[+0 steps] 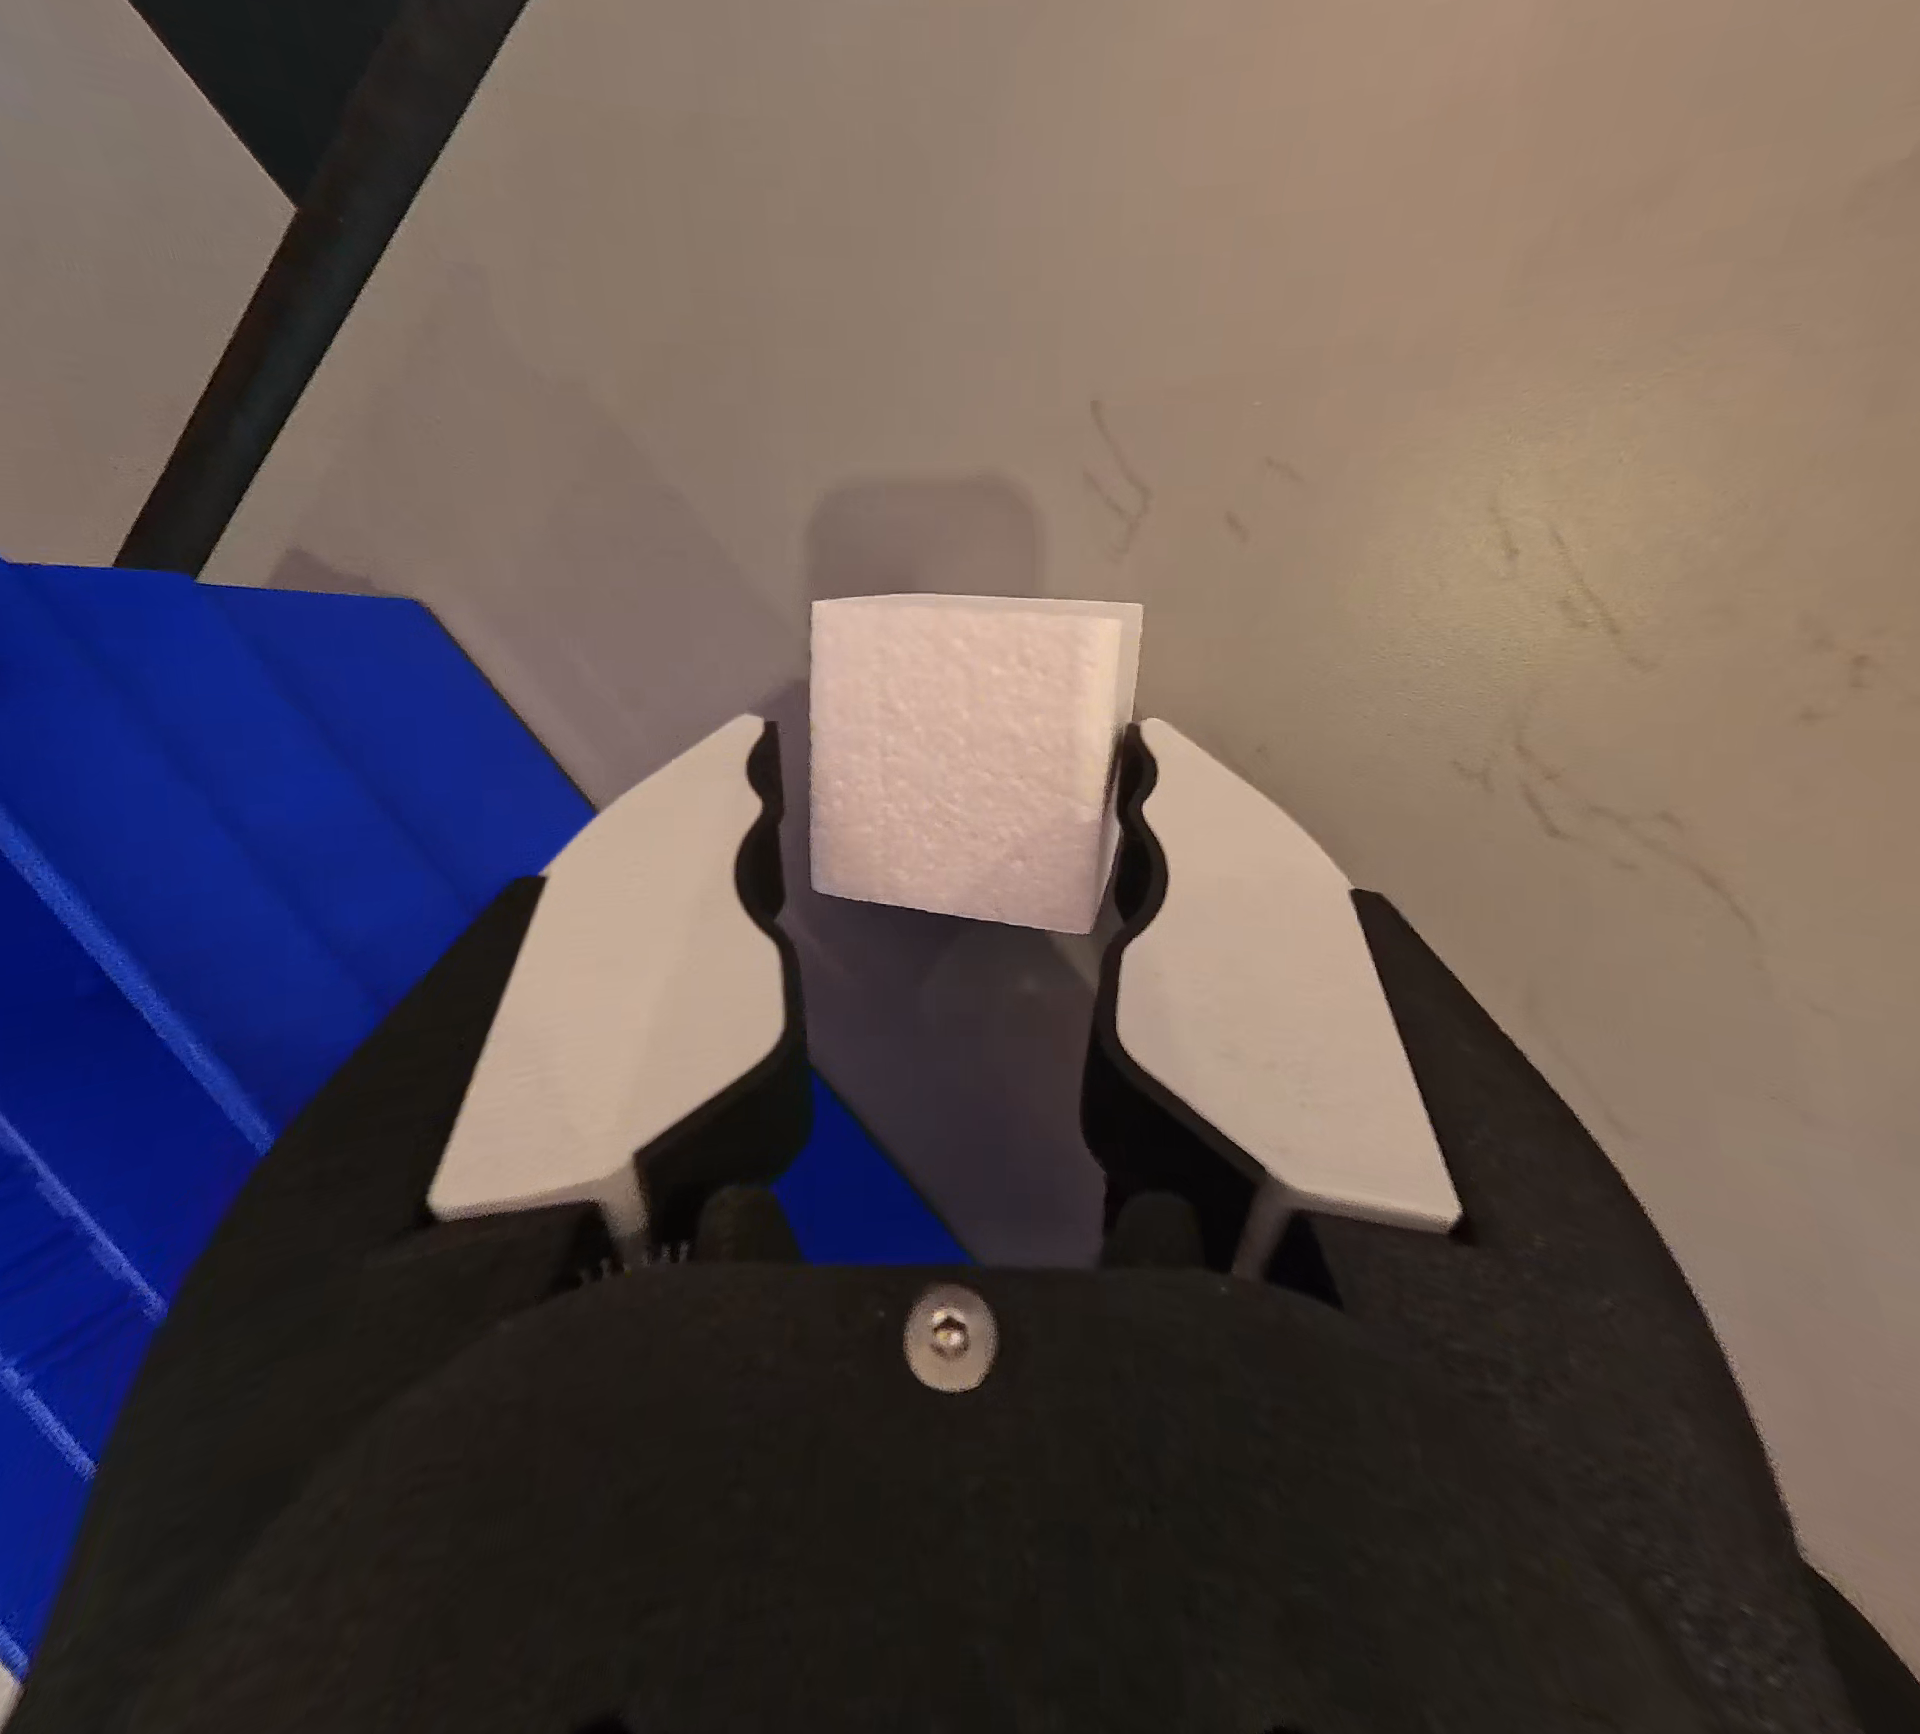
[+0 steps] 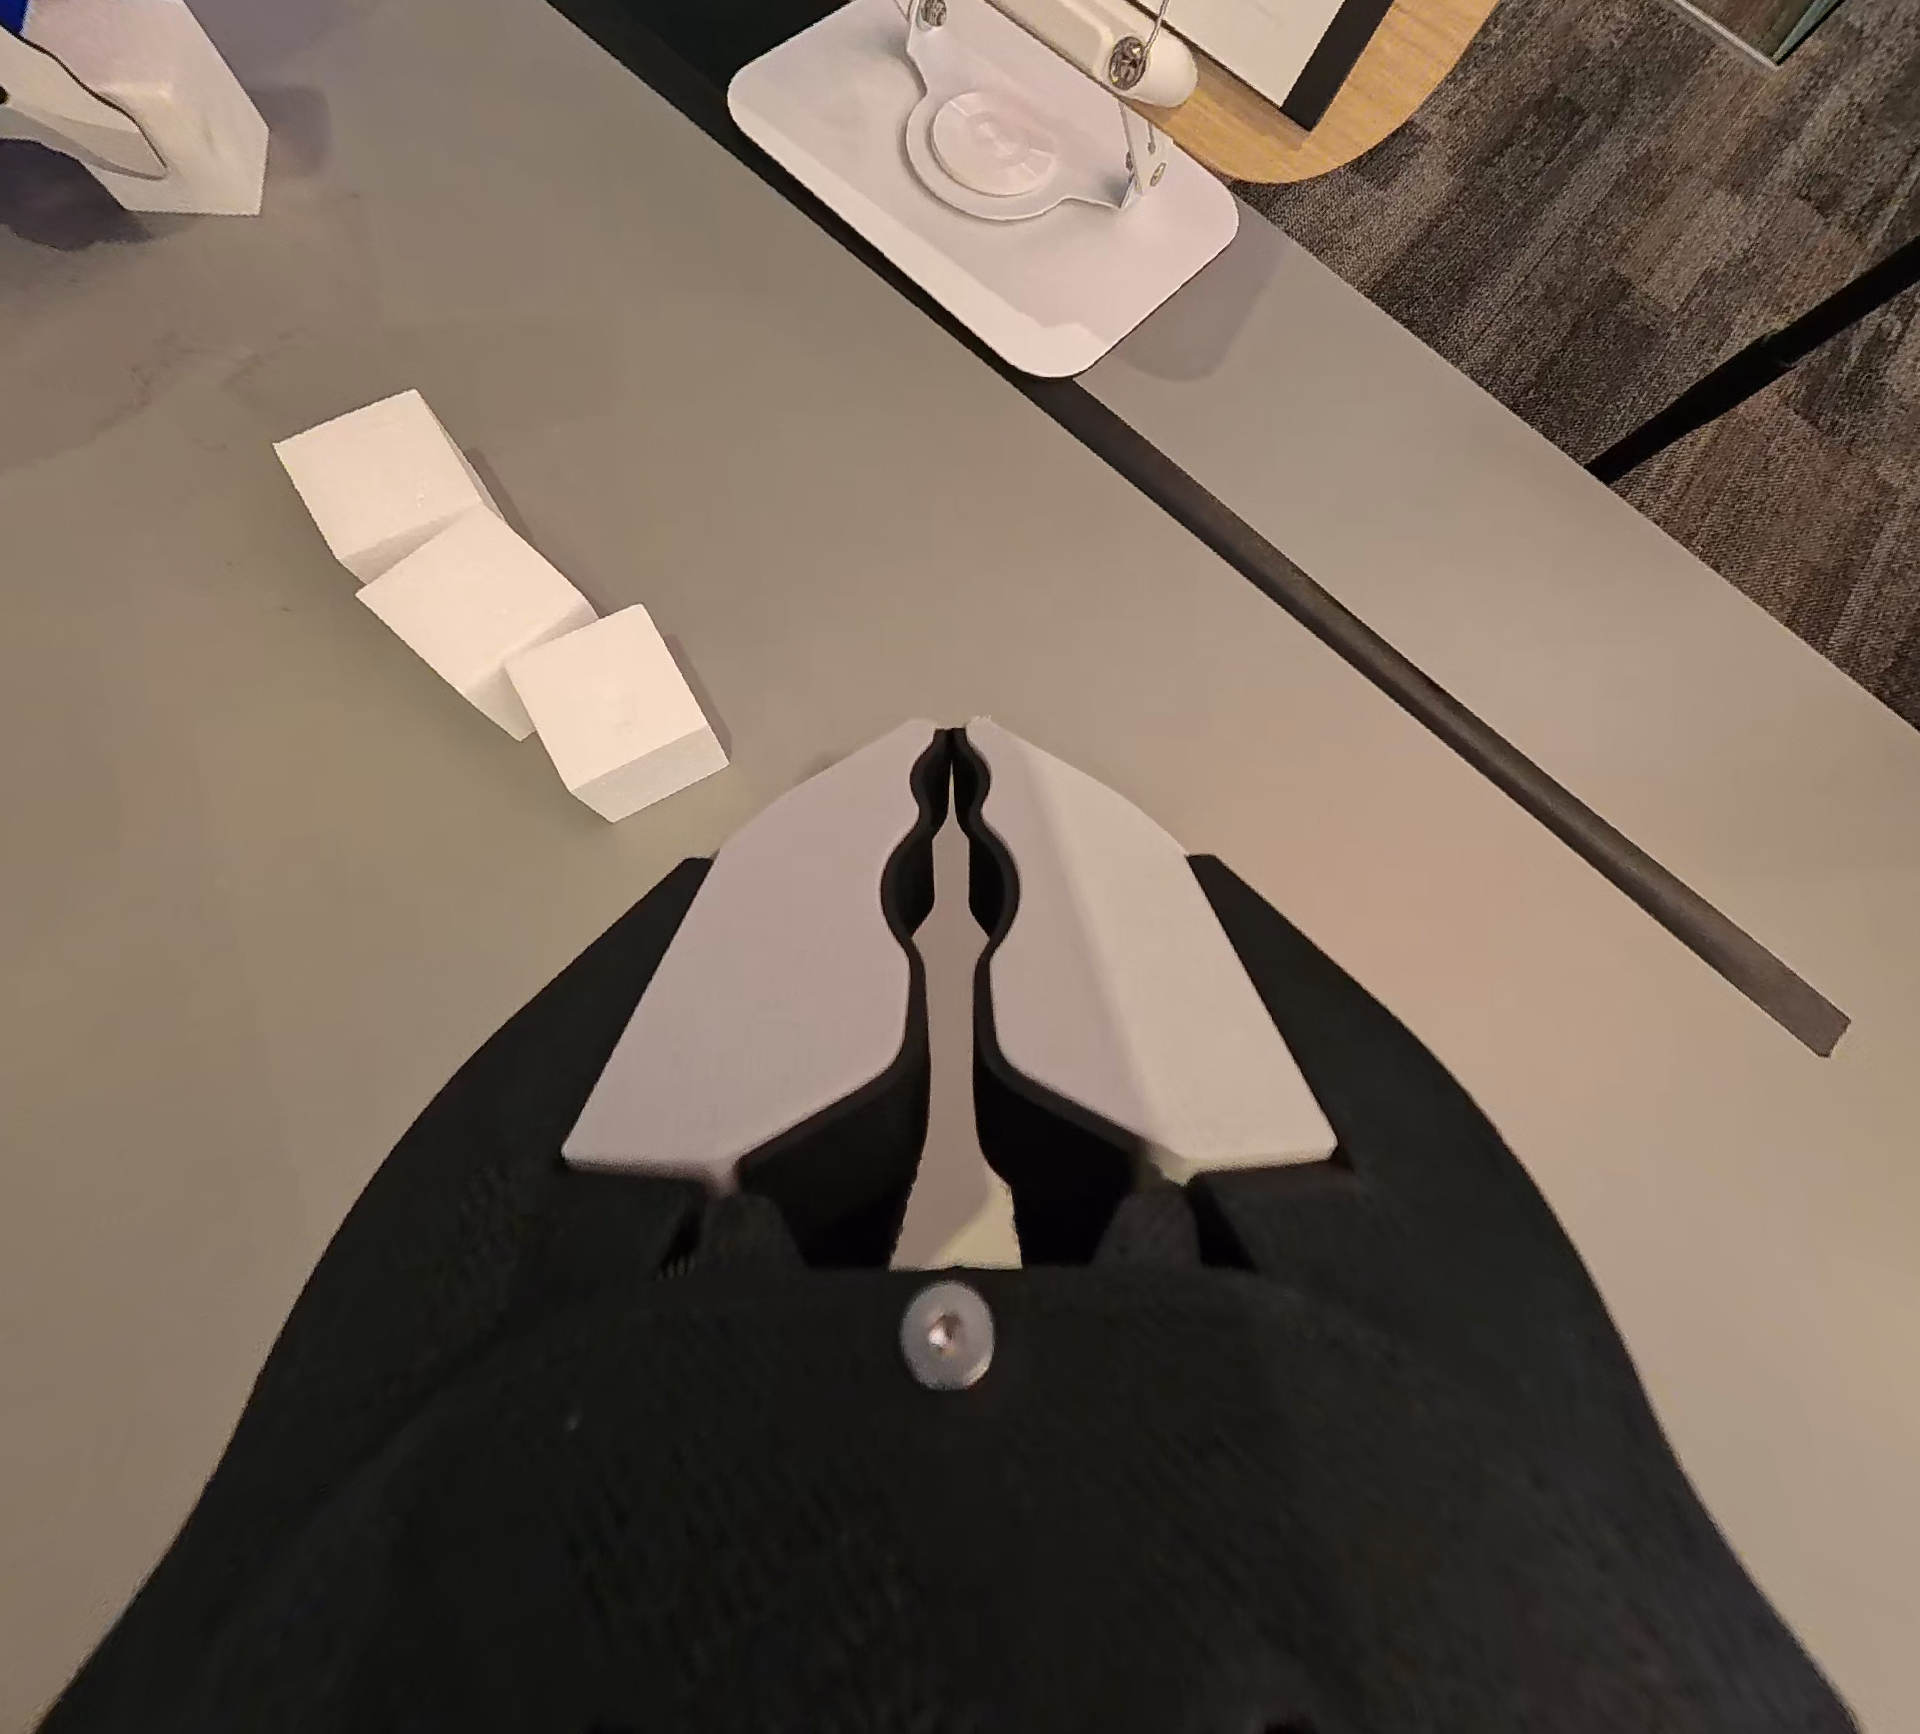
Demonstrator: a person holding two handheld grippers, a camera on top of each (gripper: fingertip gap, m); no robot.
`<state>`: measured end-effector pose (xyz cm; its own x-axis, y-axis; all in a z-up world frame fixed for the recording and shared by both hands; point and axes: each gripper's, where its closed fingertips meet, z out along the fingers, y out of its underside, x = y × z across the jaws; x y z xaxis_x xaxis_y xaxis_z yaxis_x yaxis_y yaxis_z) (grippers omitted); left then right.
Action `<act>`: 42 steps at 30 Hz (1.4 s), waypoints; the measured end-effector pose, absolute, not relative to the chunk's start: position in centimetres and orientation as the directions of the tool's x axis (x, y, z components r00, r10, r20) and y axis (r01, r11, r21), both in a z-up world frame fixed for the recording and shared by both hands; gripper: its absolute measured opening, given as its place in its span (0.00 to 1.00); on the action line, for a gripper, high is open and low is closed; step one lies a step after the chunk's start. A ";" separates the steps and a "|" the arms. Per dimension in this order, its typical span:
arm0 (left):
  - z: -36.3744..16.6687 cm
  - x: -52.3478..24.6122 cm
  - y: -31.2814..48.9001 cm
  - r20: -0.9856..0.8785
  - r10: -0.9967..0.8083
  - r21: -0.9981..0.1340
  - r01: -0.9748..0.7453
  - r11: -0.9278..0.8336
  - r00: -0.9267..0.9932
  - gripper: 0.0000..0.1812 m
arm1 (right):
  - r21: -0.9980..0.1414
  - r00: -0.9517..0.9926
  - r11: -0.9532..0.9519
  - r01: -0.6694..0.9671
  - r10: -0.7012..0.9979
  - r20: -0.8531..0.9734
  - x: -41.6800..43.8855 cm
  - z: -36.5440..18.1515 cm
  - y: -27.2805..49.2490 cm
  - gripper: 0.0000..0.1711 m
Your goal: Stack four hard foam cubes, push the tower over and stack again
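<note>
**One cube between the left fingers, three lying loose**

Your left gripper (image 1: 951, 739) has a white cube (image 1: 961, 765) between its fingers; the right finger touches it, the left shows a thin gap, so a firm hold cannot be told. A blue bin (image 1: 208, 853) fills the frame's left. Your right gripper (image 2: 954, 734) is pinched together on nothing above the table (image 2: 935, 541). Three cubes (image 2: 488, 588) lie touching in a crooked row at centre left; a white stand (image 2: 987, 219) sits at upper centre.
</note>
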<state>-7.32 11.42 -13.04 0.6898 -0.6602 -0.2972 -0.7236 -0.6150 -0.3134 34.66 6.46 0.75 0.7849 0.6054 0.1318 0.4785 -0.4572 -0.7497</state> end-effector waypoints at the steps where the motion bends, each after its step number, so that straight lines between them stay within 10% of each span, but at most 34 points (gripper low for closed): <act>1: -13.0 -7.4 11.5 -0.300 -0.658 -0.315 -0.723 -0.615 0.691 0.33 | -0.749 0.785 -0.458 0.478 0.605 0.131 34.7 0.7 6.5 0.00; 30: -8.0 0.3 8.5 -0.004 -0.770 -0.542 -0.649 -0.534 0.638 0.31 | -0.728 0.785 -0.467 0.502 0.600 0.156 35.6 0.4 6.5 0.01; 42: -0.2 8.8 4.2 -0.295 -0.915 -0.738 -0.674 0.034 0.277 0.31 | -0.728 0.777 -0.469 0.500 0.614 0.137 35.9 0.3 6.4 0.00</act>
